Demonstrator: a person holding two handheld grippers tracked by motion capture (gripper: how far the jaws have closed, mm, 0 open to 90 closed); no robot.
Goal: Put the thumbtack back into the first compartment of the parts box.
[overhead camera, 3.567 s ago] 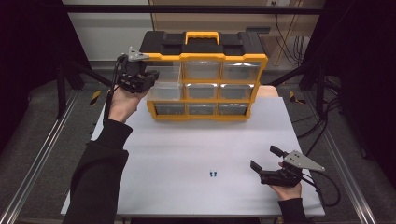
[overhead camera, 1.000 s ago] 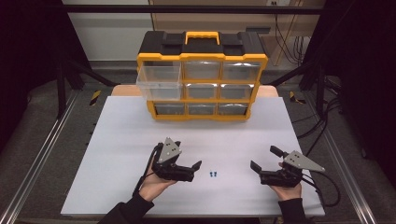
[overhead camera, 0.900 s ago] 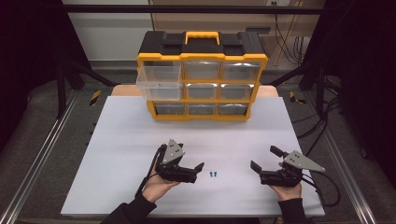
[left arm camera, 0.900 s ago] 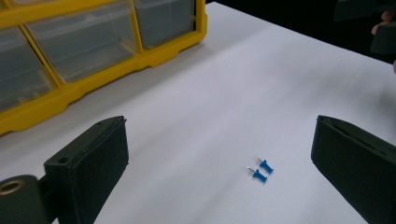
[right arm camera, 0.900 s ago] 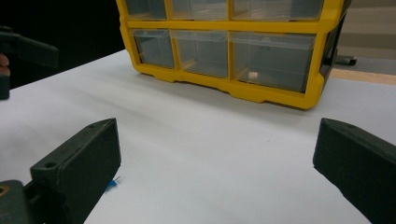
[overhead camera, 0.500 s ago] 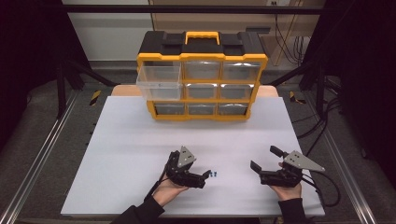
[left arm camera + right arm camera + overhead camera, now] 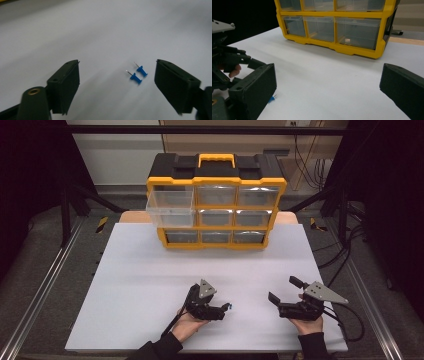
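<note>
Pushpins (image 7: 138, 73), two blue, lie loose on white table (image 7: 150, 285), lower centre of high view. Left gripper (image 7: 117, 86) straddles them, jaws just been closing, pads not touching. Drawer (image 7: 170, 208) pulled out upper left, likely to receive them. Right gripper (image 7: 284, 296) rested wide, empty.

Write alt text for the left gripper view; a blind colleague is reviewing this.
Two blue pushpins lie side by side on a white table, between the open black jaws of the left gripper. Neither jaw touches them.

Two blue push pins (image 7: 138, 74) on the counter (image 7: 150, 270). One yellow organiser (image 7: 216, 202), nine clear drawers (image 7: 170, 208) in it. Two hand-held grippers (image 7: 220, 309).
</note>
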